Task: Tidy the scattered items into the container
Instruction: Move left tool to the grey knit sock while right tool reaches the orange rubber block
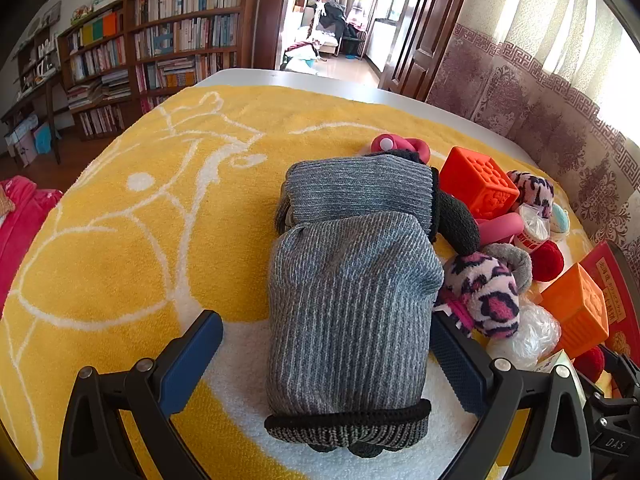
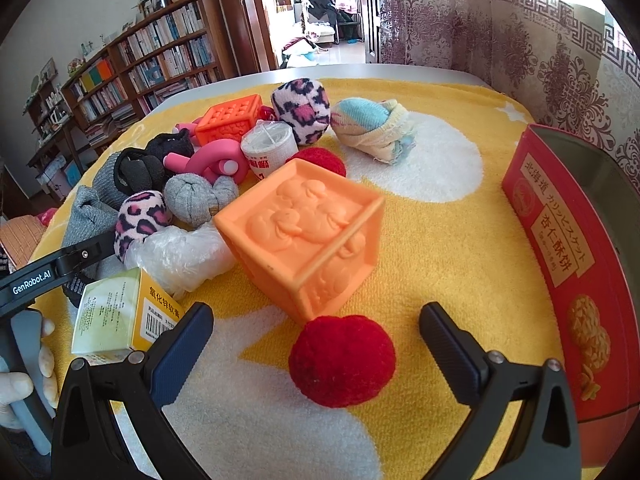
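In the left wrist view a grey ribbed knitted sock (image 1: 348,300) lies lengthwise on the yellow towel (image 1: 120,240). It sits between the wide-apart fingers of my left gripper (image 1: 323,316), which is open. In the right wrist view a red pompom (image 2: 342,360) rests between the spread fingers of my right gripper (image 2: 315,308), which is also open; neither pad touches it. A pale orange embossed cube (image 2: 304,232) stands just beyond the pompom. The red biscuit tin (image 2: 560,240), open at the top, stands at the right edge.
A pile sits left of the cube: leopard-print balls (image 2: 140,216), pink foam curler (image 2: 212,160), red-orange cube (image 2: 230,120), tape roll (image 2: 268,152), plastic bag (image 2: 180,256), small yellow box (image 2: 116,316), second red pompom (image 2: 320,160). A rolled pastel sock (image 2: 372,128) lies apart. The left gripper's body (image 2: 40,276) and a hand (image 2: 24,384) are at lower left.
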`<state>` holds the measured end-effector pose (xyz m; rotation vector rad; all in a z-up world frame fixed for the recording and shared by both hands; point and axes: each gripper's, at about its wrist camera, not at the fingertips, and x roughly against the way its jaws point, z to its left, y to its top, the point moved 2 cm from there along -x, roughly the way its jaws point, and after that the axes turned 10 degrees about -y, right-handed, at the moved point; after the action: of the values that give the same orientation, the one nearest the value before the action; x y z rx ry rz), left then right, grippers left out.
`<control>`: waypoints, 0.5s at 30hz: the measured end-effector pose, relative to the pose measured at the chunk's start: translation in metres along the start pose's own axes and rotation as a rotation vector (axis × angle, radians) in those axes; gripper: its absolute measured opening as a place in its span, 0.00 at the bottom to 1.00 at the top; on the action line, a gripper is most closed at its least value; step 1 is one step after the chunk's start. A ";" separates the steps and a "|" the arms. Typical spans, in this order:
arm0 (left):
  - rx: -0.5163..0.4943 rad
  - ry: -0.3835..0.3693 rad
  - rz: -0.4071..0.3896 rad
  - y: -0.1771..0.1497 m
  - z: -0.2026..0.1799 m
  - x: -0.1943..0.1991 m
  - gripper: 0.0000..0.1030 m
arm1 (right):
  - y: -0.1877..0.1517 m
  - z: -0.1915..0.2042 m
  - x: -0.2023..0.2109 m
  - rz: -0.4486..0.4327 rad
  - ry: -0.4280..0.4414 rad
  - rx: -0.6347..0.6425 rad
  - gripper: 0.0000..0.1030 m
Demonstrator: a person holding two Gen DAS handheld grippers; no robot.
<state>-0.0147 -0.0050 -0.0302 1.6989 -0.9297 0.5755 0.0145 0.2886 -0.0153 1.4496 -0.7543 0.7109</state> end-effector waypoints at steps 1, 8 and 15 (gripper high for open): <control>0.001 -0.001 -0.001 0.000 0.000 0.000 1.00 | 0.000 -0.002 0.003 -0.018 0.009 -0.014 1.00; 0.016 -0.031 -0.028 0.000 0.002 0.006 1.00 | -0.003 0.002 0.029 -0.155 0.034 -0.028 1.00; -0.062 -0.026 -0.122 0.001 -0.015 0.024 1.00 | 0.005 0.001 0.039 -0.198 0.026 -0.046 1.00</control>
<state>-0.0007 0.0016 -0.0062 1.6973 -0.8477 0.4400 0.0334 0.2870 0.0193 1.4472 -0.5944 0.5560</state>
